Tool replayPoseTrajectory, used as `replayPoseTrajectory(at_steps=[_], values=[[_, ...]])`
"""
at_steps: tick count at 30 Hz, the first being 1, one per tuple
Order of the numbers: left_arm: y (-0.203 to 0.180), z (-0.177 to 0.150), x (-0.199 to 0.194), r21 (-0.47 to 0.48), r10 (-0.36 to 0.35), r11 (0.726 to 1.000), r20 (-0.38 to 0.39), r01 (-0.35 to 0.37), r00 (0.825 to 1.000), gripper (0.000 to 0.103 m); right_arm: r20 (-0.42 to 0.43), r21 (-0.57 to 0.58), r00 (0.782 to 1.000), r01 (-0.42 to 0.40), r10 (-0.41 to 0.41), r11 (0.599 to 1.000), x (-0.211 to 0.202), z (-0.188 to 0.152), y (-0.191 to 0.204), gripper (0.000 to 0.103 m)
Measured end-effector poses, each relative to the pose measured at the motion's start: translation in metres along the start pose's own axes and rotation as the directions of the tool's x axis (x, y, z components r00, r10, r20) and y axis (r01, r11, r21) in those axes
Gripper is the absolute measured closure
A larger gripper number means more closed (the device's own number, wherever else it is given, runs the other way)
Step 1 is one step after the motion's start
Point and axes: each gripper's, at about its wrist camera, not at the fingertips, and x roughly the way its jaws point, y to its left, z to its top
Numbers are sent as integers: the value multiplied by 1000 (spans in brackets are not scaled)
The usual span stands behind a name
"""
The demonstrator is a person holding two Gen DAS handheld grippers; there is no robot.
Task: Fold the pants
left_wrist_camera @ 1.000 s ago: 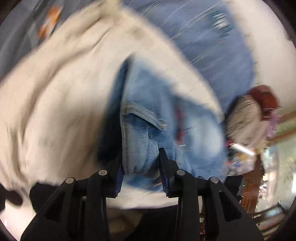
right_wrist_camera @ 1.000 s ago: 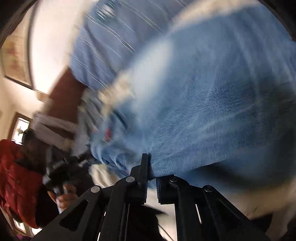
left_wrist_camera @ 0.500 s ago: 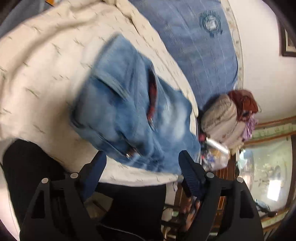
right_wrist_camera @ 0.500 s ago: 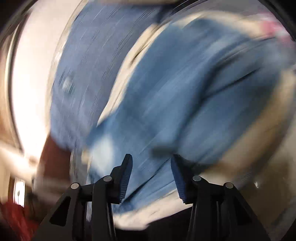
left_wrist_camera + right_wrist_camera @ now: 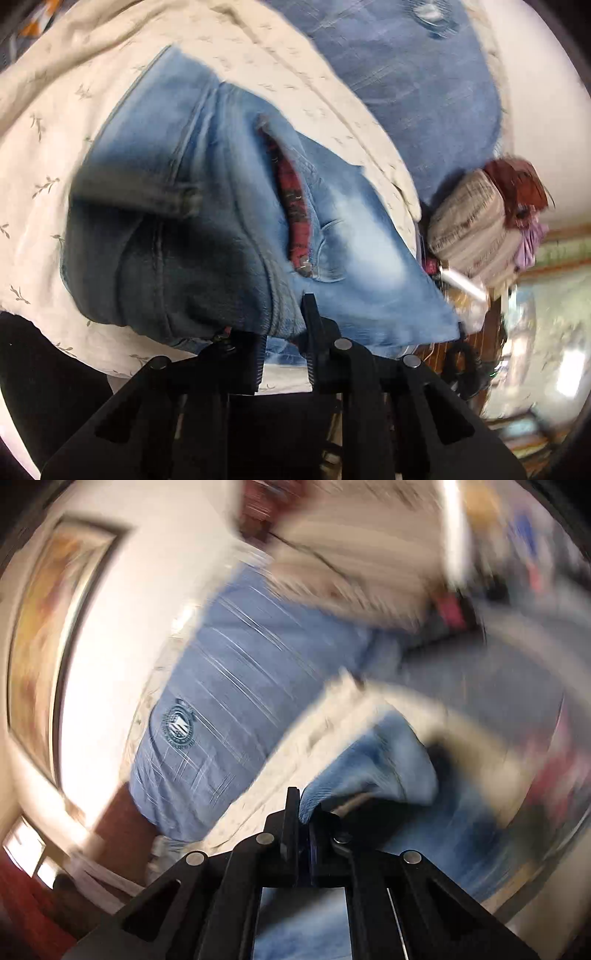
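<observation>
The pants are light blue jeans (image 5: 229, 206) lying bunched on a cream sheet with a leaf print (image 5: 48, 155), a red plaid lining showing at the open fly. My left gripper (image 5: 282, 328) is shut on a thick fold of the jeans at their near edge. In the blurred right wrist view, my right gripper (image 5: 304, 812) is shut on an edge of the jeans (image 5: 373, 771), which rise in a lifted fold just past the fingers.
A blue checked pillow (image 5: 406, 74) lies beyond the jeans and shows in the right wrist view (image 5: 229, 701). A pile of clothes (image 5: 480, 221) sits at the bed's right end. A framed picture (image 5: 40, 635) hangs on the white wall.
Both grippers were open half a second ago over the jeans. Both have since closed on the denim. The right gripper has swung toward the pillow and wall.
</observation>
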Motion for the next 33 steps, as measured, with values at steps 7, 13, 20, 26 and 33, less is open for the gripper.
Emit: replayPoseTrajectory(at_steps=[7,13,20,26,33], values=[[48,-31,49,-86,80,992,-155,-95,985,84,-220,209,960,217,-170,954,26,-74,-96,97],[33,-32,28,18,125,992,-135,-124,983,72,-113,244,954,297,-277,923,-13,-65,-88,75],[36,-29,-50,143,42,989,19,-45,999,58,-78,-71,961,259,-264,963,-3,-37,5,57],[73,38,-59,-51,69,997,121,-63,990,31,-374,-272,926,-58,-49,961,143,-64,128,49],[82,78,-15,-169,39,985,52,-30,998,31,-566,-501,804,-156,-185,851,299,-118,209,44]])
